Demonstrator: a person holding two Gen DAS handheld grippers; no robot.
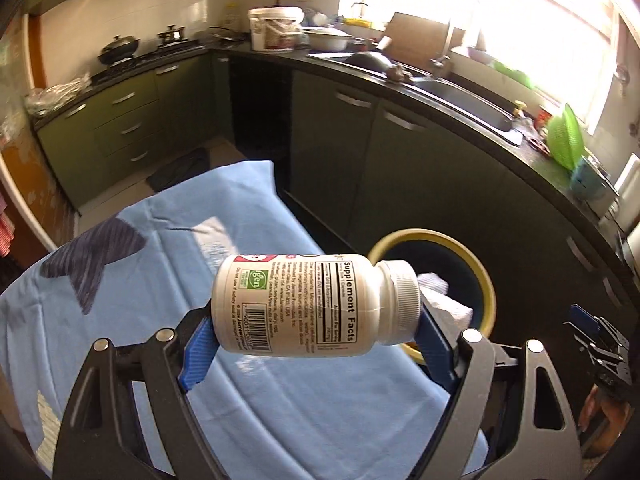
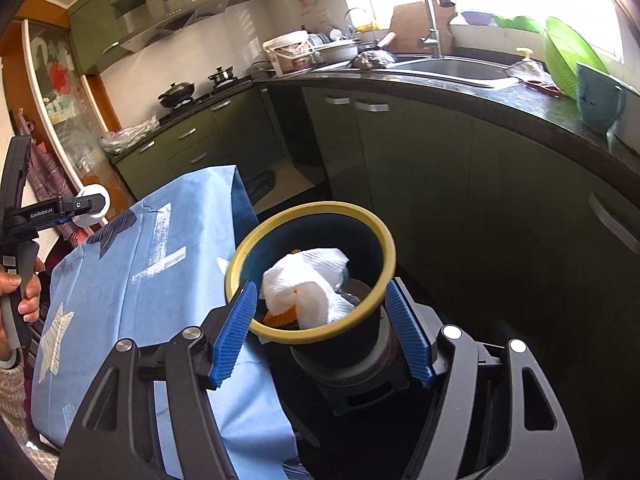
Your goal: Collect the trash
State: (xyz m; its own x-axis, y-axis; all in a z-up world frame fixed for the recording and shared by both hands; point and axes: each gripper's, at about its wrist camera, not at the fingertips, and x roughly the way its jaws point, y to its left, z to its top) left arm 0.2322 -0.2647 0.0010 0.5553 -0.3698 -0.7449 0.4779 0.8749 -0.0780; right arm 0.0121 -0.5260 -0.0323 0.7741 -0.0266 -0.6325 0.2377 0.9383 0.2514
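Our left gripper was clamped end to end on a white supplement bottle, base to cap, lifted above the blue cloth near the yellow-rimmed bin. We judged it light, rigid and smooth, likely to slip. Its label read "Supplement Facts". Our right gripper stood wide open around the bin, gripping nothing; the left unit read "GenRobot.AI".

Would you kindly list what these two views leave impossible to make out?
- Bin contents under the white paper towel: right wrist view, towel covers them.
- Supplement bottle front label: left wrist view, faces away.
- Bin base: both views, hidden by the right gripper.
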